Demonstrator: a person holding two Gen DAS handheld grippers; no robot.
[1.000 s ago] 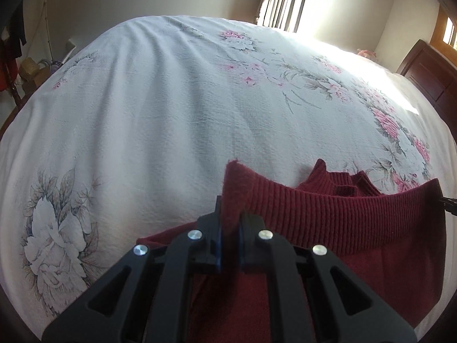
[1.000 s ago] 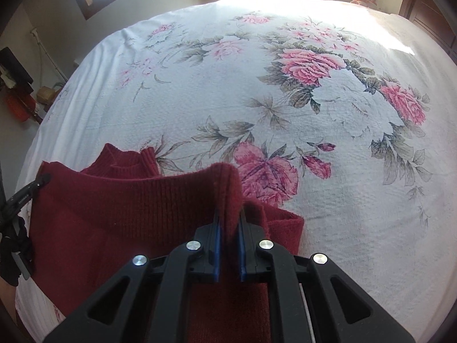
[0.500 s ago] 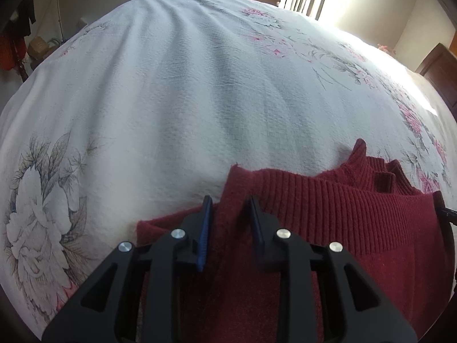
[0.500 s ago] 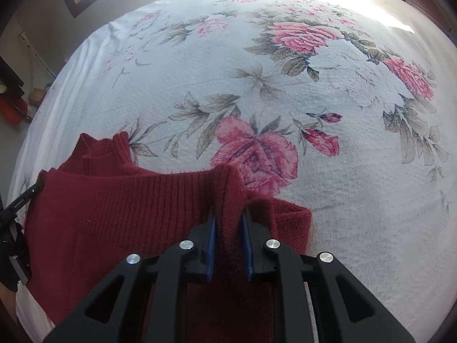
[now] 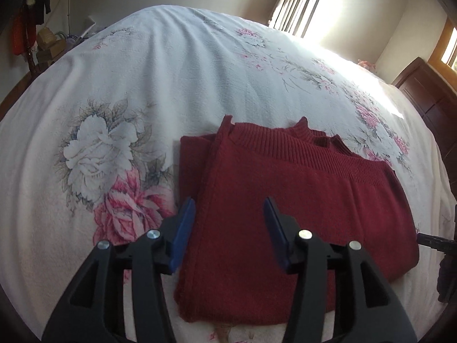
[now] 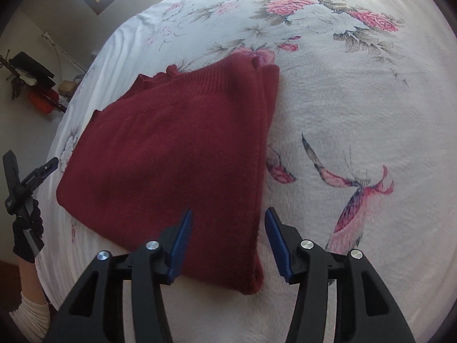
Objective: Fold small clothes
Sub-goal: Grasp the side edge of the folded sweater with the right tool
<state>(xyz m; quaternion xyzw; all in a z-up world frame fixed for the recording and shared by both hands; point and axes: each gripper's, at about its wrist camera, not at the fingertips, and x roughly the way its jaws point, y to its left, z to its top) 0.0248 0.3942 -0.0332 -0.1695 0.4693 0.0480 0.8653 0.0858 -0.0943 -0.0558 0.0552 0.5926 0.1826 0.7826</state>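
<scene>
Left wrist view: the floral bedspread (image 5: 120, 65) covers the whole work surface, with a large white and pink rose print at the left. The left gripper (image 5: 228, 225) hangs above the near left part of the red sweater (image 5: 300, 194); its jaws stand wide apart and hold nothing. The sweater lies flat on the bedspread, doubled over on itself, with the ribbed hem band (image 5: 300, 148) running across the far edge and the collar showing just beyond it. A narrow strip of a lower layer shows along the left side. At the far right edge, part of the other tool is visible.

Right wrist view: the left gripper (image 6: 31, 168) appears at the left edge, carried by a gloved hand (image 6: 27, 234) with a light sleeve (image 6: 28, 317) below it. The red sweater (image 6: 171, 148) occupies the centre left, and its right side forms a stacked edge of several layers. The right gripper (image 6: 227, 234) hangs above the near right corner of the garment; its jaws are likewise wide apart and empty.

Handling assessment: the knit appears soft, thick and light. It should drape and sag when lifted, and it is unlikely to slip from the ridged blue pads (image 6: 180, 240). It is not fragile. Layers may shift against each other if only the top one is pinched. Recommended hold, should a further fold be needed: the two corners of one edge, one tool per corner, with all layers between the jaws.
</scene>
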